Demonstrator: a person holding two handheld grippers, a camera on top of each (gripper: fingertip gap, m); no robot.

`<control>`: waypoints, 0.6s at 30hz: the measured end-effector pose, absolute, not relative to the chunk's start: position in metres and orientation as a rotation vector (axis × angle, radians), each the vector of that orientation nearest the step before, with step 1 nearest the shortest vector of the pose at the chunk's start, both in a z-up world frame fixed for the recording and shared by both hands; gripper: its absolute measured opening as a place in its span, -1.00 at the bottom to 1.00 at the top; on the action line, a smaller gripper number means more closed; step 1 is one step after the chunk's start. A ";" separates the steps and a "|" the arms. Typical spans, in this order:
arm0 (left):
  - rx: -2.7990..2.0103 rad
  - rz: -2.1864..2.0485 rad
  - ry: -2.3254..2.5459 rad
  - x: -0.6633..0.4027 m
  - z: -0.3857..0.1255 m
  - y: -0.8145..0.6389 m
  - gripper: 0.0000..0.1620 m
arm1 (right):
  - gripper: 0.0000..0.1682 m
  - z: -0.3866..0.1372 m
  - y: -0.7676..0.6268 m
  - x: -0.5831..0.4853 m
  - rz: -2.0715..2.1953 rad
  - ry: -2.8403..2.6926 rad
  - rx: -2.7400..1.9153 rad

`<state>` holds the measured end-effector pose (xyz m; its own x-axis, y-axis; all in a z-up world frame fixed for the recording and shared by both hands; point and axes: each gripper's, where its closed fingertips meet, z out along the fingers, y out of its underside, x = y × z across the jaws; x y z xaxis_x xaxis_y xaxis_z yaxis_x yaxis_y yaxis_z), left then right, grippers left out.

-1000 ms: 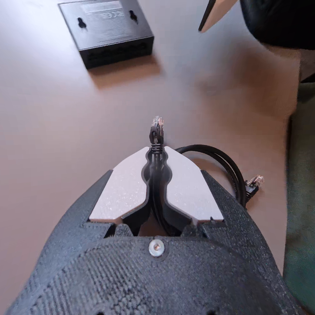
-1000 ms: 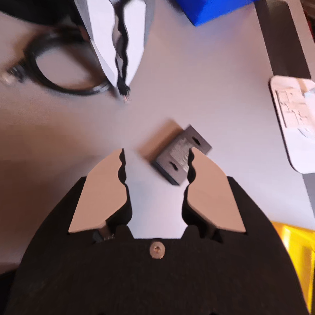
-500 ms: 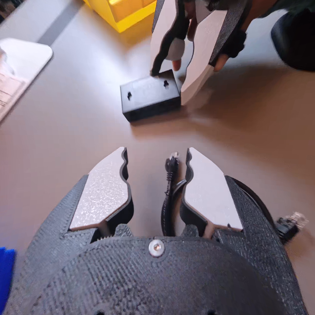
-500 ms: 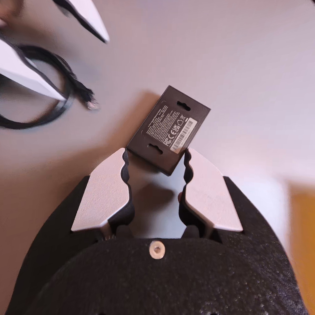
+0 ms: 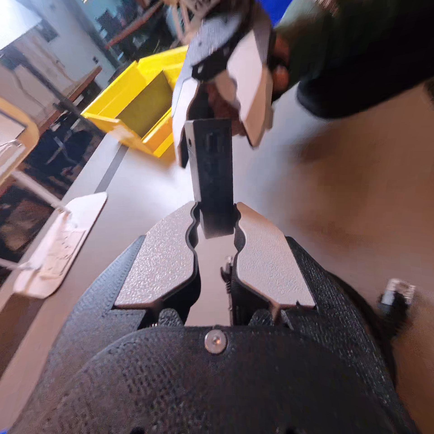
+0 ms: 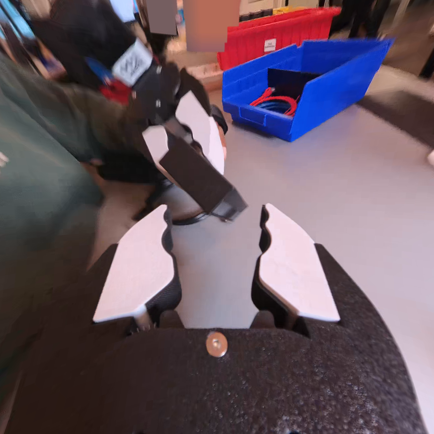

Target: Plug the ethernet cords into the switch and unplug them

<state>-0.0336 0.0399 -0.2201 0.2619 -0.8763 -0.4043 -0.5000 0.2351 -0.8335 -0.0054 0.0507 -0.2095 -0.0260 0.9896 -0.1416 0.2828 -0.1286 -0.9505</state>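
The black switch (image 5: 215, 178) is off the table, held on edge with its port side toward the left wrist camera. My left gripper (image 5: 216, 207) is shut on its near end. My right gripper (image 6: 215, 207) is open, and the switch's (image 6: 199, 180) other end hangs just ahead of its fingertips without touching them. The black ethernet cord lies on the table under my left gripper. One plug (image 5: 397, 294) shows at the right, and another plug (image 5: 226, 270) shows low between the fingers.
A yellow bin (image 5: 141, 105) stands at the back left of the left wrist view, with a white flat tray (image 5: 63, 239) nearer. A blue bin (image 6: 305, 94) holding red and blue cords stands ahead of my right gripper, with a red bin (image 6: 281, 35) behind it. A green sleeve (image 6: 35, 176) is at the left.
My left gripper let go of the black cord, which now lies on the table, and shut on the switch. The switch has come up off the table. My right gripper stays open.
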 end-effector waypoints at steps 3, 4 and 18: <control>-1.346 -0.568 1.447 -0.025 -0.217 0.019 -0.67 | -0.12 -0.212 0.032 -0.020 0.985 -1.533 -1.283; -1.325 -0.568 1.469 -0.023 -0.218 0.015 -0.68 | -0.37 -0.213 0.023 -0.023 0.932 -1.594 -1.213; -2.001 -0.563 1.439 -0.093 -0.294 0.047 -0.66 | -0.63 -0.207 0.047 -0.001 0.398 -1.656 -1.075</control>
